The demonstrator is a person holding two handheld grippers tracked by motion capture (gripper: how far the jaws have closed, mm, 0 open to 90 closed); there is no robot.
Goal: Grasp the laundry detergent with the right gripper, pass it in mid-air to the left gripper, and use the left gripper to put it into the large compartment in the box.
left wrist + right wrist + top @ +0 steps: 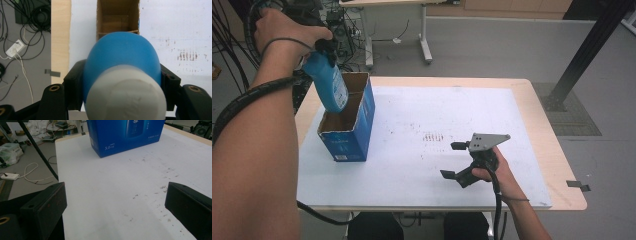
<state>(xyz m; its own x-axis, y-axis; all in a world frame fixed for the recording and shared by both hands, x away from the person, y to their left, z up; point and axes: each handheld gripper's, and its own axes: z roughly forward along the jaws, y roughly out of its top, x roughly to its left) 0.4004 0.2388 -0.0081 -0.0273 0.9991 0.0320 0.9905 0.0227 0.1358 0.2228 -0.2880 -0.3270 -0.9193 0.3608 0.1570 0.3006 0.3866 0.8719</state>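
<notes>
1. Left gripper point(326, 50) sat upper left of high view, clenched on blue bottle point(328, 82) near its white-capped end; in left gripper view the jaws pressed both flanks of the bottle point(121, 58), white cap point(126, 93) nearest the lens.
2. Bottle hung tilted, base down, lower part already inside the mouth of the open blue box point(360, 131); likely held by the top so the base could go in first w/o jaws hitting the cardboard walls.
3. Box stood at left side of the white-covered counter point(422, 165), open top up; in left gripper view its brown inside point(117, 18) lay straight beyond the bottle, at top centre, so aim looked good.
4. Right gripper point(454, 160) rested low at lower centre-right of high view, jaws spread wide, nothing between them; prob. parked out of the way, well apart from the box.
5. In right gripper view the box point(125, 135) showed at top centre, printed side facing, bare counter point(112, 202) between the two jaws.
6. Judgement: insertion partway; bottle not yet seated on box floor; can't tell how deep it sat.
</notes>
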